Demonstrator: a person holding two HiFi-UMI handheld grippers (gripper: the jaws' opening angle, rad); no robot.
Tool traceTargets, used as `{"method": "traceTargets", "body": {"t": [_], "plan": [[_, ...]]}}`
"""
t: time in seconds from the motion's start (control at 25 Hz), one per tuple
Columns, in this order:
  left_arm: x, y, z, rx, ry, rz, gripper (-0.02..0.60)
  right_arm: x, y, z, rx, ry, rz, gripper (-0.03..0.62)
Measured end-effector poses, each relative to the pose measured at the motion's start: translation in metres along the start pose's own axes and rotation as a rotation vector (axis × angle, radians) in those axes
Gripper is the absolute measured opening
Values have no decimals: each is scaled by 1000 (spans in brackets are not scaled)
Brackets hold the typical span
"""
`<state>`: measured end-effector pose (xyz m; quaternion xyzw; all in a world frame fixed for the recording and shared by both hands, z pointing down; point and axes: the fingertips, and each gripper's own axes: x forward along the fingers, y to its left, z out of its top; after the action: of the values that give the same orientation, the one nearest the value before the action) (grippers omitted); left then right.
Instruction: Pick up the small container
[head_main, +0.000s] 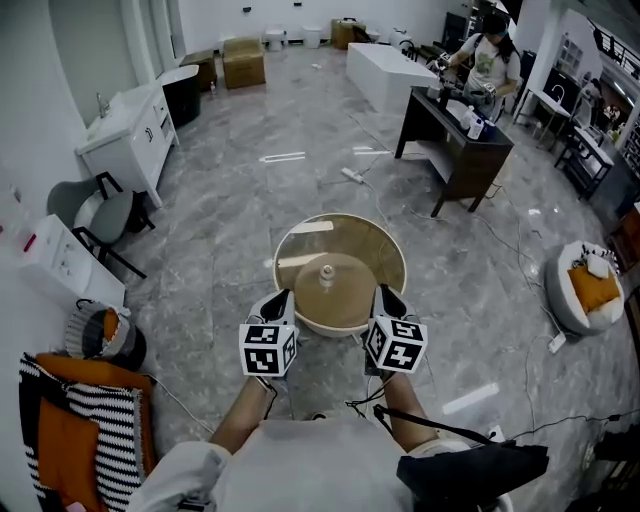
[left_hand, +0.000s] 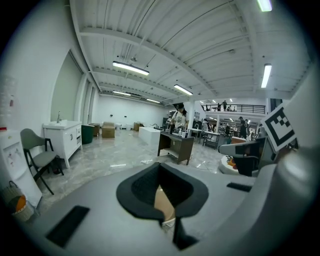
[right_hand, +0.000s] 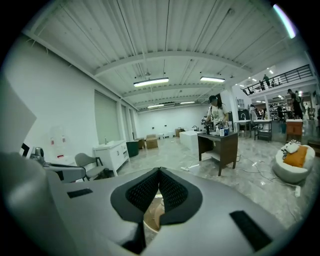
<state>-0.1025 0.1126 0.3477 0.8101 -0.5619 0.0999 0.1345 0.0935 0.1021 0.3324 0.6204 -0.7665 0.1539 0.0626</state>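
A round small container (head_main: 340, 250) with a pale rim, a tan inside and a small knob (head_main: 326, 273) at its middle hangs above the marble floor, in front of the person. My left gripper (head_main: 281, 300) is shut on its left edge and my right gripper (head_main: 386, 297) on its right edge. In the left gripper view the jaws (left_hand: 161, 172) meet at the tips, with a tan strip of the container (left_hand: 164, 202) showing just below them. In the right gripper view the jaws (right_hand: 159, 176) also meet, and the container's pale rim (right_hand: 153, 216) shows under them.
A dark desk (head_main: 455, 140) with a person (head_main: 490, 58) at it stands far right. A white sink cabinet (head_main: 130, 135) and a grey chair (head_main: 105, 215) line the left wall. A round seat with an orange cushion (head_main: 588, 288) is at right, and striped cloth (head_main: 85, 430) at lower left.
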Motion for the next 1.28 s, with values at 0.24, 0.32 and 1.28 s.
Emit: {"method": "traceTargets", "body": {"t": [0.24,0.32,1.28], "plan": [[20,-4,2,21,11,9,8,14,-21,-6,43,9,-9,23],[26,-7,-1,21,22,5,8,16,-26,-10,43,23,-10,23],[169,37,51,14,-8,-14,8,144,-49,39,-22,51,2,23]]}}
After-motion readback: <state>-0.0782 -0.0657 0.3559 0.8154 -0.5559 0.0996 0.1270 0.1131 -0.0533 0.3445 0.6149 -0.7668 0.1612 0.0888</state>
